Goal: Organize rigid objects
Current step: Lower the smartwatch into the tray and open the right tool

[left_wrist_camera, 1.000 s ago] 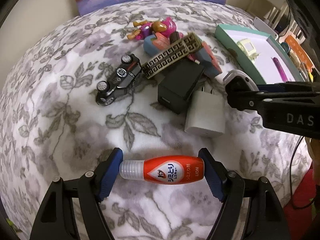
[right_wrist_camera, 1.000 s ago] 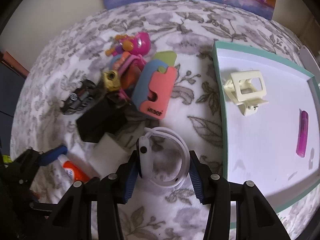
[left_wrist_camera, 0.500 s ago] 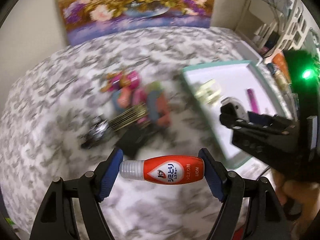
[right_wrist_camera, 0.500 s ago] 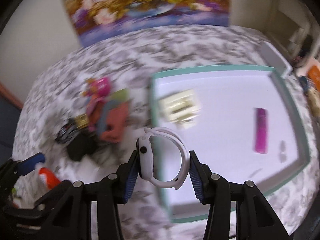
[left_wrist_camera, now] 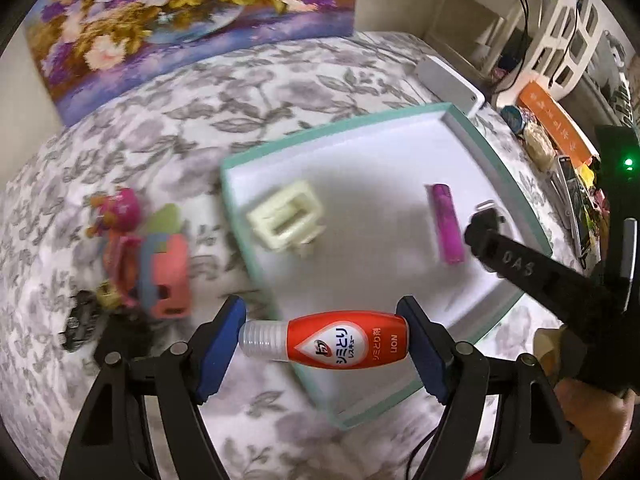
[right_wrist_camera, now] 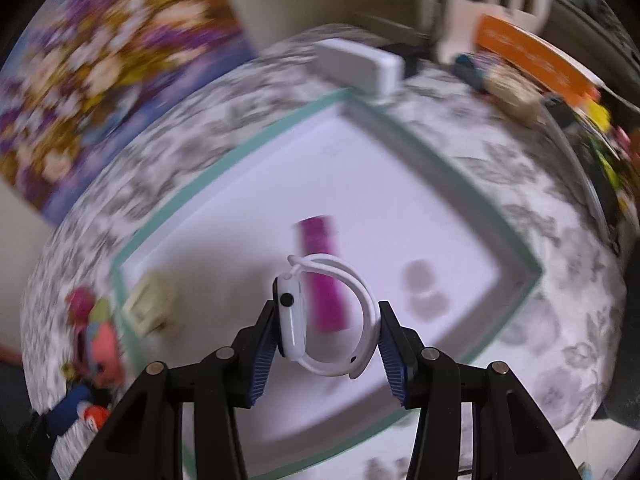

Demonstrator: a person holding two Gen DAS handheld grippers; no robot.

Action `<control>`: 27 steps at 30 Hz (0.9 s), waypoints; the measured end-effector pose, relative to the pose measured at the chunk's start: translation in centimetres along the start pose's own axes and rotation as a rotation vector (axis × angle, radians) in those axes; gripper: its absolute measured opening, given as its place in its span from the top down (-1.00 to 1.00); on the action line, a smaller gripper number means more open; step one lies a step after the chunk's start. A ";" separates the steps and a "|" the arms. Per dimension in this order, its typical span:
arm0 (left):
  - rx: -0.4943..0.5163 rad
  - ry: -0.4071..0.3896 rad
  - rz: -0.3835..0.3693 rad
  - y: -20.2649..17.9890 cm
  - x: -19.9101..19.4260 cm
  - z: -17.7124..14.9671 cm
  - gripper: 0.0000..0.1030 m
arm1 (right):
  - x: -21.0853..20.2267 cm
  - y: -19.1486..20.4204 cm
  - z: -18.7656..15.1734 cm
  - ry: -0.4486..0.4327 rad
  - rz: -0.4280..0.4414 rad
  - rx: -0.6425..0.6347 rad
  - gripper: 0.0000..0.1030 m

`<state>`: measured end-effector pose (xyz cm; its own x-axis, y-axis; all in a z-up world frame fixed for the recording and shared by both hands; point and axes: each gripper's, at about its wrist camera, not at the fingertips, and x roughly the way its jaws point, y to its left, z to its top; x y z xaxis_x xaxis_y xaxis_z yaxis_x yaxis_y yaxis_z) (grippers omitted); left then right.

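Observation:
My left gripper [left_wrist_camera: 322, 342] is shut on a red stain-remover bottle [left_wrist_camera: 332, 345], held crosswise above the near left edge of the teal-rimmed white tray [left_wrist_camera: 236, 208]. My right gripper [right_wrist_camera: 328, 336] is shut on a white smartwatch [right_wrist_camera: 294, 320] and holds it over the tray [right_wrist_camera: 176, 208]. It also shows in the left wrist view [left_wrist_camera: 486, 220], over the tray's right part. In the tray lie a cream plastic clip [left_wrist_camera: 286, 220] and a magenta tube [left_wrist_camera: 446, 222], which also shows in the right wrist view [right_wrist_camera: 322, 272].
A pile of toys sits left of the tray on the floral cloth: a pink and blue case [left_wrist_camera: 166, 270], a pink figure [left_wrist_camera: 120, 208], a black toy car [left_wrist_camera: 80, 320]. A white box [left_wrist_camera: 450, 82] lies behind the tray. A flower painting [left_wrist_camera: 180, 16] stands at the back.
Both grippers have swung right from the toy pile to above the tray, each still holding its object. The right gripper has moved further over the tray, near the magenta tube.

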<state>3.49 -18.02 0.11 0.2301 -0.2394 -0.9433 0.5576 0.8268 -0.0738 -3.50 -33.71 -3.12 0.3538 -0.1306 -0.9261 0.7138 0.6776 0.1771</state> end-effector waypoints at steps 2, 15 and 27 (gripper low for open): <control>-0.002 0.008 -0.010 -0.8 0.8 0.2 -0.53 | 0.2 -1.6 0.5 -0.009 -0.042 0.031 0.02; -0.009 0.021 0.022 -2.0 3.8 0.3 -0.53 | 2.3 -4.5 1.7 0.020 -0.113 0.029 0.00; -0.034 -0.022 0.018 -1.2 1.7 0.2 -0.76 | 2.4 -3.6 1.5 0.022 -0.138 -0.022 -0.56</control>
<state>3.42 -19.54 -1.32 0.2576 -0.2353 -0.9372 0.5260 0.8478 -0.0683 -4.25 -37.56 -5.49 0.2396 -0.2084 -0.9482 0.7414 0.6698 0.0401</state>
